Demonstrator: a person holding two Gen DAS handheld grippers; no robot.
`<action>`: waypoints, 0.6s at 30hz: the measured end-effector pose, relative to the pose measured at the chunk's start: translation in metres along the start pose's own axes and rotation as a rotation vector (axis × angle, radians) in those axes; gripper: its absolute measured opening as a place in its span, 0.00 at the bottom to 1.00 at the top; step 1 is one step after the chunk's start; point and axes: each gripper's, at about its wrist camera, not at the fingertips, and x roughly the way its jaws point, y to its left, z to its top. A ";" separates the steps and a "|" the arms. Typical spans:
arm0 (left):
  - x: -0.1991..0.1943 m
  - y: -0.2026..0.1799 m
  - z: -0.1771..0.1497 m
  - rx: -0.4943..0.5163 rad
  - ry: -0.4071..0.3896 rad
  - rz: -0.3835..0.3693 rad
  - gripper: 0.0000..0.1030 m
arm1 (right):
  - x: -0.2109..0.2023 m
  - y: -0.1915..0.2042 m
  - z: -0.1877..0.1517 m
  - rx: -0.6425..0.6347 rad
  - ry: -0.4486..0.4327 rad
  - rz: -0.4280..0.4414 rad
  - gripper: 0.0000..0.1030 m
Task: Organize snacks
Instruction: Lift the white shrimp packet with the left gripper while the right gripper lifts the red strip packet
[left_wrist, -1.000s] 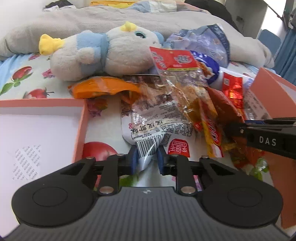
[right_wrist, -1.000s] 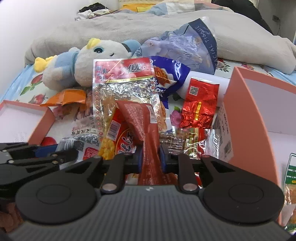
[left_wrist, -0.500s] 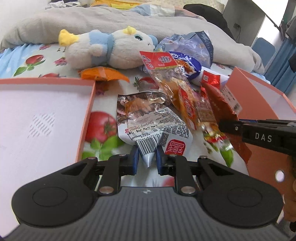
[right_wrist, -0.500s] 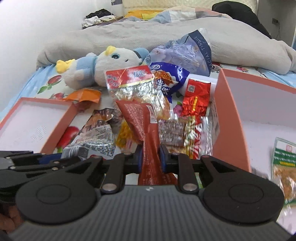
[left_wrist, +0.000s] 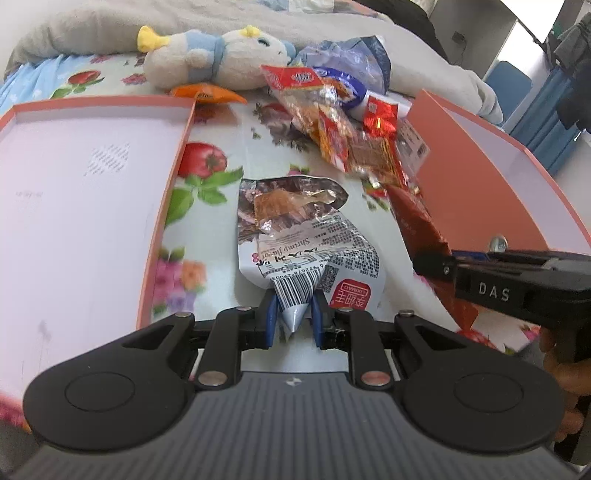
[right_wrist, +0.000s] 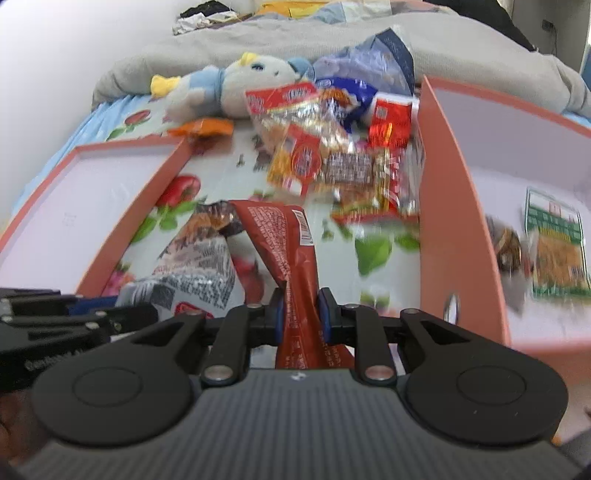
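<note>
Between each gripper's pinched jaws hangs one snack: left gripper (left_wrist: 293, 321) holds the shrimp packet (left_wrist: 303, 240), right gripper (right_wrist: 299, 314) the red packet (right_wrist: 288, 243), probably for the boxes beside them.

We held the left gripper (left_wrist: 293, 319) tilted downward, its blue pads clamped on a packet corner. Our right gripper (right_wrist: 300, 317) sat alongside, likewise angled down, jaws pinched on a wrapper.

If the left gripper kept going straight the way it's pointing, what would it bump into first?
Probably the flowered bedsheet ahead; the left gripper already holds the shrimp snack bag. Farther on lies the snack pile. Depth is unclear.
</note>
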 end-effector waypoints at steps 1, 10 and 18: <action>-0.003 0.000 -0.003 -0.004 0.006 -0.001 0.22 | -0.002 -0.001 -0.005 0.010 0.010 0.002 0.22; -0.028 -0.003 -0.019 -0.028 0.043 -0.032 0.32 | -0.013 -0.005 -0.023 0.024 0.060 -0.011 0.23; -0.040 -0.017 -0.010 -0.020 0.011 -0.031 0.77 | -0.018 -0.012 -0.021 0.023 0.067 0.044 0.34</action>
